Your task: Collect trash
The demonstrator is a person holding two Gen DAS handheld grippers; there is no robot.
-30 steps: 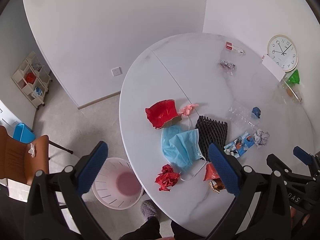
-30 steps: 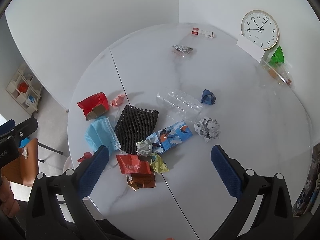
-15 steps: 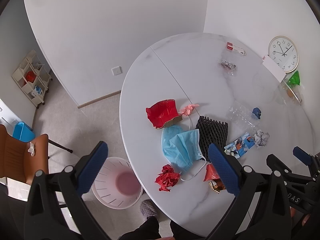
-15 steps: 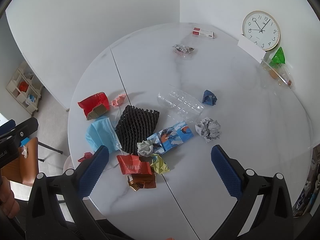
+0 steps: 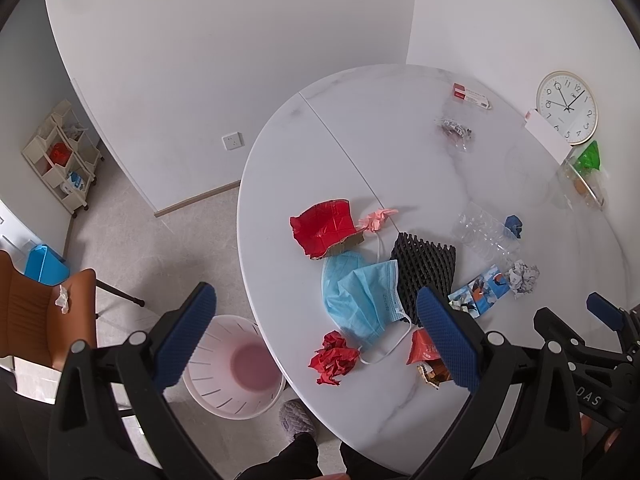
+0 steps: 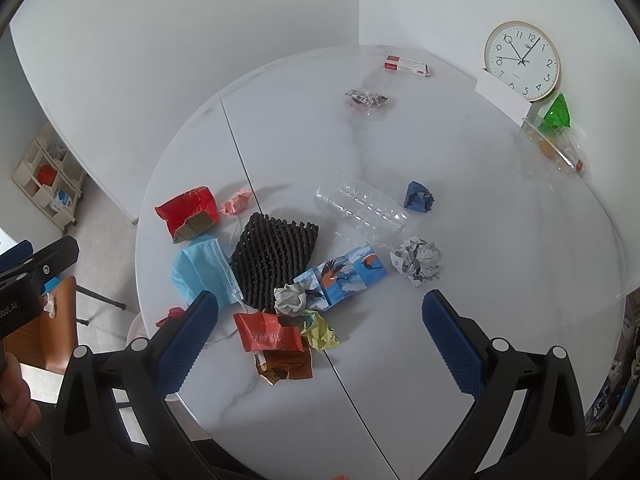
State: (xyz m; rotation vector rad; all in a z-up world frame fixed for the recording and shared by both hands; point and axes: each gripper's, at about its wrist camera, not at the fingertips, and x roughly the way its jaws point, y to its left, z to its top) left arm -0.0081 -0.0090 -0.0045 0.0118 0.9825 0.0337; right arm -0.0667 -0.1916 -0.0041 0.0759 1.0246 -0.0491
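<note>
Trash lies on a round white marble table (image 6: 500,280): a blue face mask (image 5: 360,296), a red torn box (image 5: 324,228), crumpled red paper (image 5: 334,358), black foam netting (image 6: 276,252), a red wrapper (image 6: 268,334), a clear plastic bottle (image 6: 360,208), a printed carton (image 6: 340,274) and crumpled newspaper (image 6: 418,258). My left gripper (image 5: 316,340) is open and empty, high above the table's near-left edge. My right gripper (image 6: 320,340) is open and empty, high above the wrapper pile. A white bin (image 5: 236,364) stands on the floor beside the table.
A clock (image 6: 522,60), a green bag (image 6: 558,112) and a red-white box (image 6: 406,66) sit at the table's far side. A brown chair (image 5: 36,308) stands at the left. A shelf cart (image 5: 62,158) stands by the wall.
Both grippers have barely shifted; the views drift slightly. Nothing was taken hold of or moved.
</note>
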